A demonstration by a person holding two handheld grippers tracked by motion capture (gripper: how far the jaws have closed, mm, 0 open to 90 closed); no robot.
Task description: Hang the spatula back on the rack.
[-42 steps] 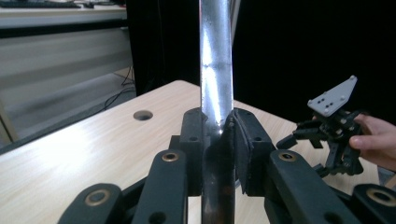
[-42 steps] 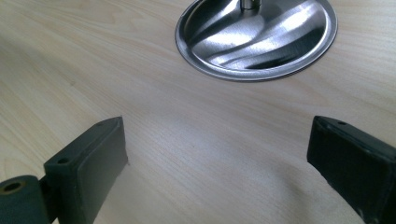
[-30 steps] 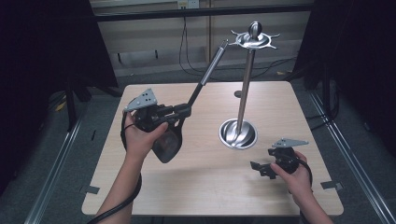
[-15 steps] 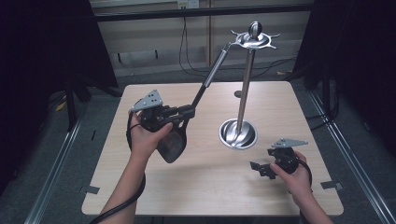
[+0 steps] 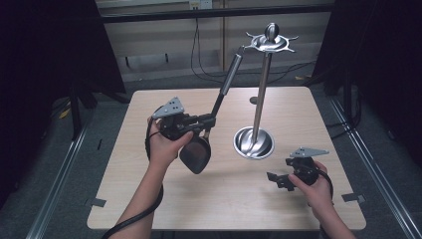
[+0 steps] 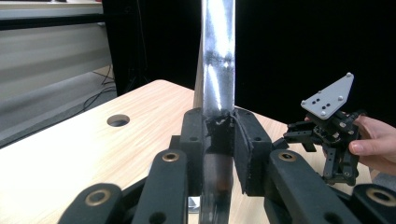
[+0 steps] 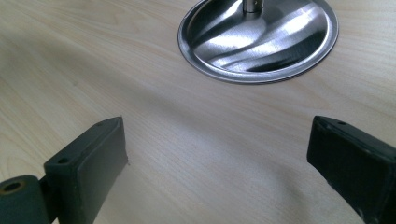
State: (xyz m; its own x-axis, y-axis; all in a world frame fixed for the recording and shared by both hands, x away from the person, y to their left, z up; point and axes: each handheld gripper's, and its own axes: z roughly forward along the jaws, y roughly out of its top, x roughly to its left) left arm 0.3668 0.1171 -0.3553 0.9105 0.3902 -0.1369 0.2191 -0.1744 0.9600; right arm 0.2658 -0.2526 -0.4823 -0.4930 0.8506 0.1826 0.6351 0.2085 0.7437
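High view: a light wooden table (image 5: 149, 199) carries a tall metal utensil stand (image 5: 262, 94) right of centre, its round dished base (image 5: 254, 143) on the tabletop and a hooked crown (image 5: 271, 42) at the top of the pole. The person's left hand (image 5: 164, 144) holds the left gripper (image 5: 208, 120) above the table's left half, jaws pointing right and clamped on the handle of a long kitchen utensil (image 5: 225, 84). The utensil is tilted: its dark rounded head (image 5: 195, 155) hangs low just below the gripper, while the metal handle slants up and to the far right, its tip close beside the crown; whether it touches a hook cannot be told. The right hand (image 5: 313, 181) holds the right gripper (image 5: 272, 178) low over the near right part of the table, jaws pointing left, well apart from the stand base.

Left gripper view: the two black jaws are pressed against the shiny handle (image 6: 216, 56), which rises straight up between them. A round hole (image 6: 118, 120) shows in the tabletop to the left. Farther right, the right gripper (image 6: 299, 135) with its grey plate is held by fingers (image 6: 373, 144).

Right gripper view: the jaws stand wide apart with nothing between them, only bare wood grain (image 7: 210, 154). The stand's polished base (image 7: 258, 39) lies beyond them, on the far side, with the foot of the pole at its centre.
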